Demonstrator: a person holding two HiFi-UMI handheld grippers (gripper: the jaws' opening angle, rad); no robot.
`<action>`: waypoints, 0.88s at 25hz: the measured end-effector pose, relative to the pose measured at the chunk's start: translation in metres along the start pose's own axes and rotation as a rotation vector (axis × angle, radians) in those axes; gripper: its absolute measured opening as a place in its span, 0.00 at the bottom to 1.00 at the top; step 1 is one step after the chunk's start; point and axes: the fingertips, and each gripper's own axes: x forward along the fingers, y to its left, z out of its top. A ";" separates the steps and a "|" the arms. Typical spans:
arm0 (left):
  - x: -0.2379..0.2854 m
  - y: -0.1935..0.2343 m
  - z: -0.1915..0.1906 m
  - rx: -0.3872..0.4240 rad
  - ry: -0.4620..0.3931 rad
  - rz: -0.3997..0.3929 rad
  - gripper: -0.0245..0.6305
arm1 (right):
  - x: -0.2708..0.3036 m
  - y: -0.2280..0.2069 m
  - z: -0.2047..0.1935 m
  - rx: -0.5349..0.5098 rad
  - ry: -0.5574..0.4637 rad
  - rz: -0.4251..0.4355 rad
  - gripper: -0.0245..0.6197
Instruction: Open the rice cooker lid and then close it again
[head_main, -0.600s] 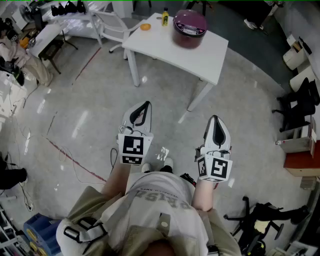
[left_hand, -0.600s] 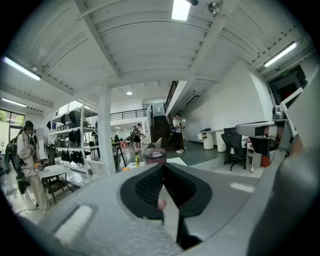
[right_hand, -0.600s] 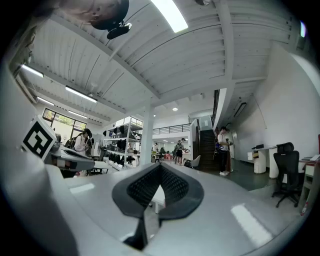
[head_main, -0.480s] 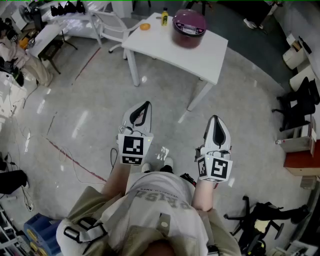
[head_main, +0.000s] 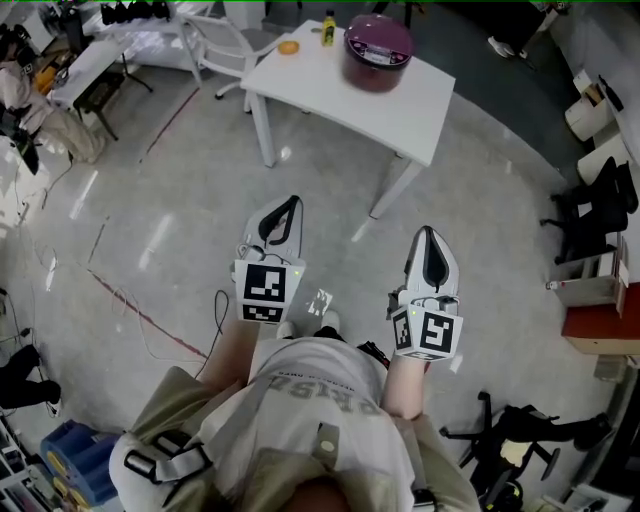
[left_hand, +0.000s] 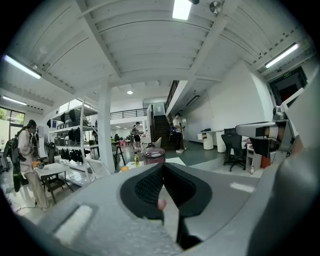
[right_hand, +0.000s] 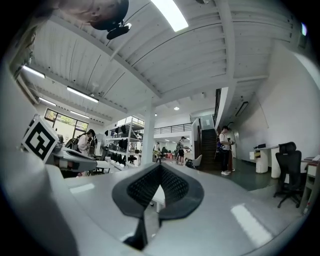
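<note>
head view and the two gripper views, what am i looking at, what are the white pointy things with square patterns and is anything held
No robot here: a person wears a camera on the head and holds a two-jaw gripper in each hand. The head view looks down on that person, with the left gripper and right gripper held out over the floor; the patterned cubes are part of them. The other two pictures come from cameras riding on each gripper, looking along its jaws into the room. Both pairs of jaws are together and hold nothing. Ahead stands a white table with a purple rice cooker, lid down, a yellow bottle and an orange object. The grippers are well short of the table.
</note>
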 end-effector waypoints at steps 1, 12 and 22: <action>0.000 0.000 0.000 0.001 0.001 0.002 0.05 | 0.001 -0.001 0.000 0.014 -0.001 0.006 0.04; 0.016 0.001 0.015 -0.030 -0.052 0.038 0.44 | 0.013 -0.022 0.002 0.217 -0.046 0.118 0.45; 0.045 -0.025 0.012 -0.033 -0.006 0.066 0.46 | 0.024 -0.058 -0.003 0.249 -0.034 0.172 0.46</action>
